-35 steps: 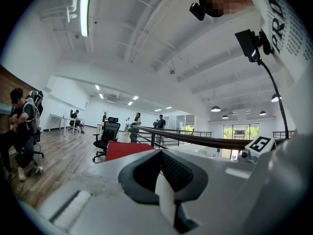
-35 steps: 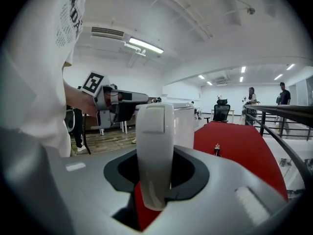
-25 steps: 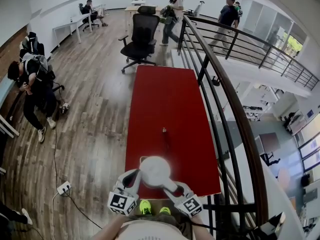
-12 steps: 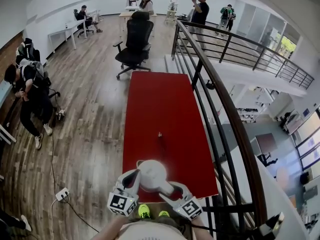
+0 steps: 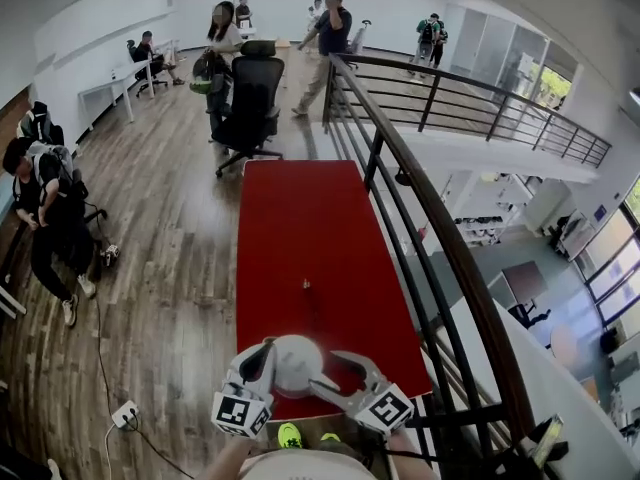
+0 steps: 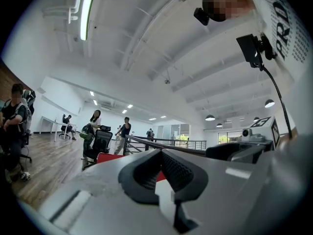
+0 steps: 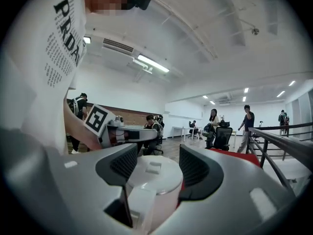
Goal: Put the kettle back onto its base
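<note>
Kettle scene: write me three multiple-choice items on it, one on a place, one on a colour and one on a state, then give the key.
1. Where on the table does the kettle stand?
A. At the near end
B. At the far end
C. In the middle

2. What colour is the table top?
A. Blue
B. Red
C. Green

3. How does the right claw stand?
A. Shut, its pads touching each other
B. Out of every view
C. Open, with a jaw on either side of the kettle's lid

Key:
1 A: the head view shows the kettle at the table's near edge.
2 B: the top is plainly red.
3 C: the right gripper view shows the jaws, which have just been opening, standing apart around the white lid.
</note>
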